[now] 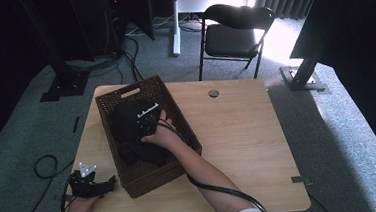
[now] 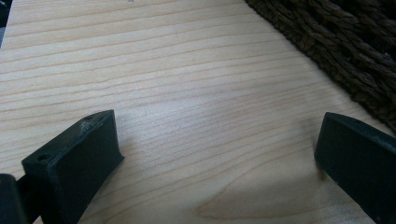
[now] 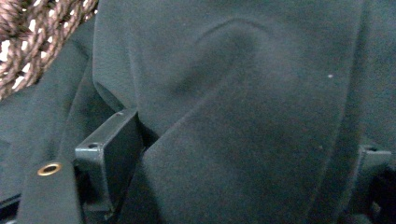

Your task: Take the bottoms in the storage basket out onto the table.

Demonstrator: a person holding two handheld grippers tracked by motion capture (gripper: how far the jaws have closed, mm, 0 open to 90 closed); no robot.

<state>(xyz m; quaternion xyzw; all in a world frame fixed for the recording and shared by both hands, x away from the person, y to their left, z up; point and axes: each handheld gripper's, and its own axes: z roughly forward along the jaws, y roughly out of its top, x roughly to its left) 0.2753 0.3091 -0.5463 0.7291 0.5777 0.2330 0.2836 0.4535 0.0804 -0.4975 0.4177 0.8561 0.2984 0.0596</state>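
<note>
Setting: wooden table (image 1: 238,132) on grey carpet, dark curtains and a black folding chair (image 1: 233,32) behind it.
Right gripper: right gripper (image 1: 144,120) is down inside the woven basket (image 1: 178,174), pressed into the dark cloth (image 1: 127,120); the person's right hand (image 1: 160,137) holds it from behind.
Right jaws: in the right gripper view they stand wide apart with a thick fold of the cloth (image 3: 243,116) bulging between them; whether they have started to pinch it is hard to say, since the fabric hides the far jaw's face.
Left gripper: left gripper (image 1: 101,186) rests low at the near left corner of the table, held by the left hand (image 1: 78,209); its jaws are spread with nothing but bare wood between them.
Cloth: lies bunched in the basket, covering most of its floor.
Basket: brown wicker, set at an angle on the table's left half; its weave (image 2: 345,51) lies just beside the left gripper.
Cable: black cable (image 1: 222,190) trails from the right gripper along the forearm to the near edge.
</note>
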